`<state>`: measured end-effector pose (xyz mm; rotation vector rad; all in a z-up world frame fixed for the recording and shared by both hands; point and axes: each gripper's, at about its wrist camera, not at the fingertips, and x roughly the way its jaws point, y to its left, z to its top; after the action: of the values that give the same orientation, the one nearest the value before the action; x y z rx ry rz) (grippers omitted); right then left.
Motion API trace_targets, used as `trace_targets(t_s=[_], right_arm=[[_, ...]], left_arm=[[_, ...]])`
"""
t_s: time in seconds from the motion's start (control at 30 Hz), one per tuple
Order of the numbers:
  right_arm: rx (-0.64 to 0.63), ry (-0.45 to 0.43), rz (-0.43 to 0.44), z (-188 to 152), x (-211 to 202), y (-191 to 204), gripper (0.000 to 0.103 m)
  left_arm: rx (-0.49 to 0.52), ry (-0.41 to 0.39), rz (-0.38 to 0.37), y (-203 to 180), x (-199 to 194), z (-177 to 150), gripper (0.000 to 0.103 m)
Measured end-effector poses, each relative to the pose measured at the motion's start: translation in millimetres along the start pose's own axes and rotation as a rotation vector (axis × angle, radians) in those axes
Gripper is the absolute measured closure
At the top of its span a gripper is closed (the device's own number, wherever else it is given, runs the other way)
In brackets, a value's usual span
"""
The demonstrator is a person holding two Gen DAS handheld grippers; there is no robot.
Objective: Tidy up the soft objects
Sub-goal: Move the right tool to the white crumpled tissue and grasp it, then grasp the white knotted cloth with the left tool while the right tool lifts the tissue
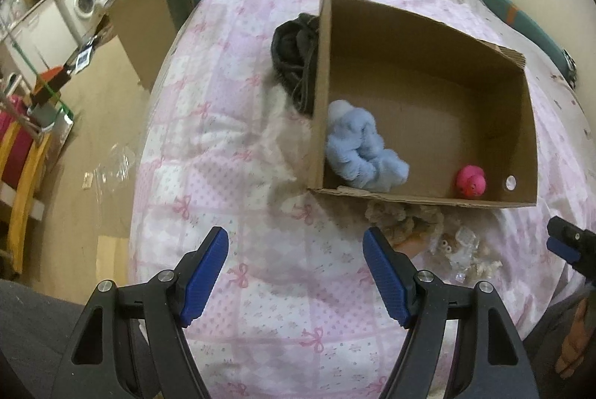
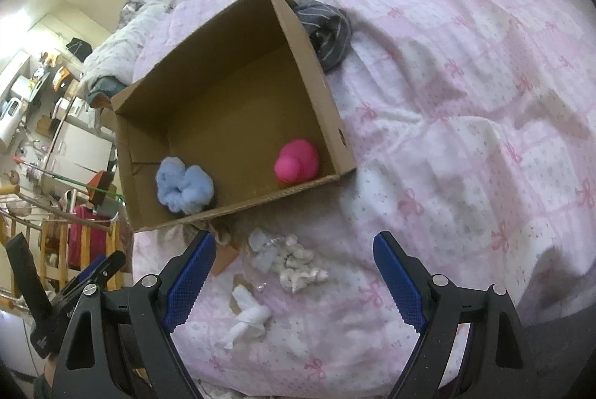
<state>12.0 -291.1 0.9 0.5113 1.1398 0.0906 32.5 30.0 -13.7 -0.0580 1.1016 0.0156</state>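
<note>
An open cardboard box (image 1: 529,123) (image 2: 335,123) lies on a pink quilted bed. Inside it are a light blue fluffy cloth (image 1: 363,147) (image 2: 183,187) and a pink rubber duck (image 1: 471,182) (image 2: 297,161). A dark striped garment (image 1: 296,60) (image 2: 327,34) lies against the box's outer wall. A beige fuzzy item (image 1: 402,218) and small white soft pieces (image 2: 298,263) with a white rolled cloth (image 2: 247,319) lie in front of the box. My left gripper (image 1: 296,274) and right gripper (image 2: 294,281) are open and empty above the quilt.
The bed edge drops to the floor on the left (image 1: 93,146). A second cardboard box (image 1: 145,26) stands beside the bed. A wooden rack with a pink item (image 2: 80,242) is at the left. Clear plastic scraps (image 1: 465,242) lie among the white pieces.
</note>
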Motion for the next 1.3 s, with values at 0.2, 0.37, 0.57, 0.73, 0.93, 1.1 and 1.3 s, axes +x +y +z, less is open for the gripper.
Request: trace_targets(t_s=[0.2, 0.37, 0.57, 0.73, 0.93, 1.1, 1.3], right_arm=[[0.040, 0.047, 0.043, -1, 10, -4, 0.011], [0.124, 0.128, 0.095, -4, 25, -16, 0.011], [0.104, 0.245, 0.018, -11, 55, -13, 0.012], [0.051, 0.290, -0.018, -14, 78, 3, 0.013], [-0.178, 0.346, -0.190, -24, 112, 40, 0.013], [-0.297, 0.356, -0.223, -32, 119, 57, 0.071], [-0.333, 0.326, -0.174, -39, 96, 64, 0.084]], left_arm=[[0.000, -0.003, 0.003, 1, 1, -1, 0.031], [0.005, -0.001, -0.008, -4, 1, 0, 0.031], [0.000, 0.022, -0.021, -8, 6, 1, 0.031], [-0.004, 0.029, -0.031, -11, 7, 0, 0.031], [-0.007, 0.034, -0.034, -11, 8, 0, 0.031], [0.014, 0.055, -0.039, -19, 13, -3, 0.031], [0.069, 0.061, -0.046, -31, 12, -9, 0.031]])
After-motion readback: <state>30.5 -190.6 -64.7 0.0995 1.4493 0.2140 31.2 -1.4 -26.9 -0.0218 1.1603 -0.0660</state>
